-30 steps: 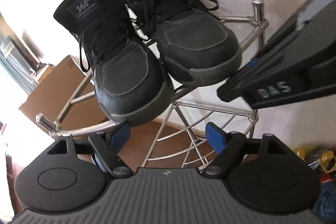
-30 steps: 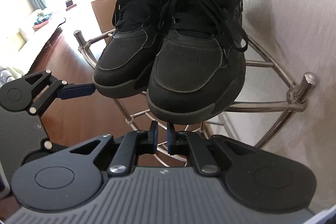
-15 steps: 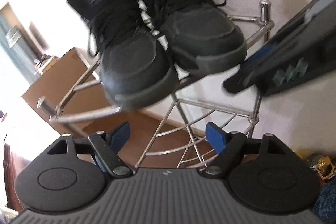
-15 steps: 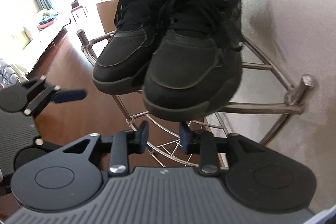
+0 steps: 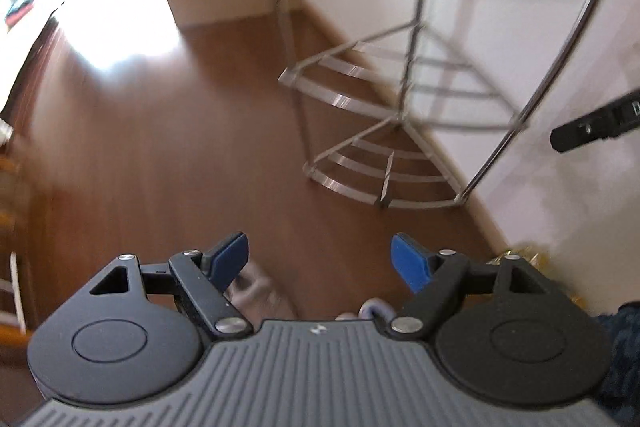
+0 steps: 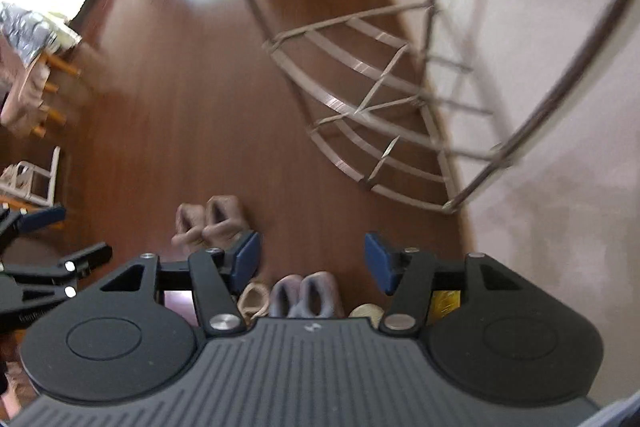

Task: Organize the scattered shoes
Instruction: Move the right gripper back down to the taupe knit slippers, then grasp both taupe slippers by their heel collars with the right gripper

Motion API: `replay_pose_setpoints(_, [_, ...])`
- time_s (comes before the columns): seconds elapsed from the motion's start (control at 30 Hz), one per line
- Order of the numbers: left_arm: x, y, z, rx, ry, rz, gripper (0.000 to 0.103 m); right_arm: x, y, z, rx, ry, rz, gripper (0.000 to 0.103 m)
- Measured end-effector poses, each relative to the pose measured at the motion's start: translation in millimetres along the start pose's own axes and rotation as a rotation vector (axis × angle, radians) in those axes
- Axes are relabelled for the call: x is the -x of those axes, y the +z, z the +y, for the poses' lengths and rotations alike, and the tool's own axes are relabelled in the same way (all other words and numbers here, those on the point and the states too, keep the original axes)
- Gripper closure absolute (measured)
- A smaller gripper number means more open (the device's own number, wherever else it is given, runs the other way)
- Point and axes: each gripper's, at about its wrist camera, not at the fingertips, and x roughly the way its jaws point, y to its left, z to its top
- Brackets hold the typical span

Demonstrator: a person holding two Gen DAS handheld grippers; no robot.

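Both grippers point down at the floor beside the corner shoe rack [image 6: 384, 131], away from its top shelf. Neither holds a shoe.

Left gripper [image 5: 320, 261]: jaws wide apart, nothing between them, only floor behind. Right gripper [image 6: 312, 263]: jaws have just been opening, now apart, nothing between the pads.

Rack status: the two lower tiers are bare in both views. The top shelf is nearly out of frame; only a dark edge shows at the top of the left wrist view, so I cannot tell what is on it from here.

Still on the floor in front of the rack:
- brown slipper pair [image 6: 208, 223], just beyond the right gripper's left pad
- grey slipper pair [image 6: 304, 295], showing between the right gripper's jaws, nearer the camera than the brown pair
- beige slipper [image 6: 254, 299], touching or just beside the grey pair
- another pale shoe [image 6: 366, 313], mostly hidden by the gripper body

Judgement: at least two pairs plus the pale ones remain, with two free tiers. The grey pair looks like the nearest next pick.
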Motion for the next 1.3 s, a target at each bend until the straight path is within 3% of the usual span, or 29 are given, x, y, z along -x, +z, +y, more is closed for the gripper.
replay_pose_setpoints(0.1, [-15.9,-39.8,27.9,0.051,0.024,0.045,0.022,-46.2,-9.4,44.2,0.045,-0.017,0.011,0.04])
replay_pose_setpoints(0.23, [-44.6,-88.0,66.5,0.118,-0.02,0.086,0.023,-132.5,-30.1,116.9,0.077,-0.036,0.089,0.04])
replay_pose_setpoints(0.37, [-90.1,-147.4,119.5,0.152,-0.034,0.133,0.023,-215.5,-92.6,172.6,0.087,-0.023,0.175,0.04])
replay_pose_setpoints(0.53, [-167.2,-230.9,183.2,0.163,0.012,0.165,0.023,-366.1,-153.9,236.0,0.163,-0.044,0.252,0.041])
replay_pose_setpoints(0.6, [-198.4,-250.1,197.2,0.147,0.039,0.172,0.023,-422.2,-167.6,254.1,0.199,-0.033,0.251,0.052])
replay_pose_setpoints(0.63, [-223.2,-265.2,207.4,0.138,0.057,0.172,0.023,-454.3,-169.3,264.9,0.232,-0.021,0.24,0.068])
replay_pose_setpoints(0.67, [-241.9,-276.4,215.0,0.13,0.07,0.172,0.023,-468.9,-167.9,270.1,0.248,-0.018,0.233,0.074])
replay_pose_setpoints(0.83, [-319.1,-297.7,232.8,0.123,0.079,0.159,0.023,-566.7,-142.3,306.0,0.274,0.02,0.097,0.074])
replay_pose_setpoints(0.93, [-347.7,-302.0,239.1,0.119,0.066,0.145,0.023,-610.9,-124.5,320.2,0.301,0.021,0.079,0.074])
replay_pose_setpoints(1.0, [-364.5,-302.1,242.4,0.114,0.059,0.137,0.023,-639.4,-120.2,322.6,0.32,-0.001,0.105,0.074])
replay_pose_setpoints(1.1, [-385.1,-298.1,247.2,0.108,0.036,0.124,0.023,-677.1,-130.2,312.1,0.298,-0.023,0.216,0.075])
replay_pose_setpoints(1.17, [-392.1,-295.1,249.0,0.11,0.026,0.125,0.023,-680.5,-142.1,305.0,0.305,-0.046,0.207,0.075])
replay_pose_setpoints(1.27, [-404.3,-291.0,252.6,0.11,-0.005,0.135,0.023,-679.7,-156.2,303.1,0.366,-0.07,0.294,0.064])
replay_pose_setpoints(1.3, [-407.4,-289.7,252.5,0.104,-0.015,0.136,0.023,-674.7,-154.2,303.2,0.349,-0.068,0.272,0.064])
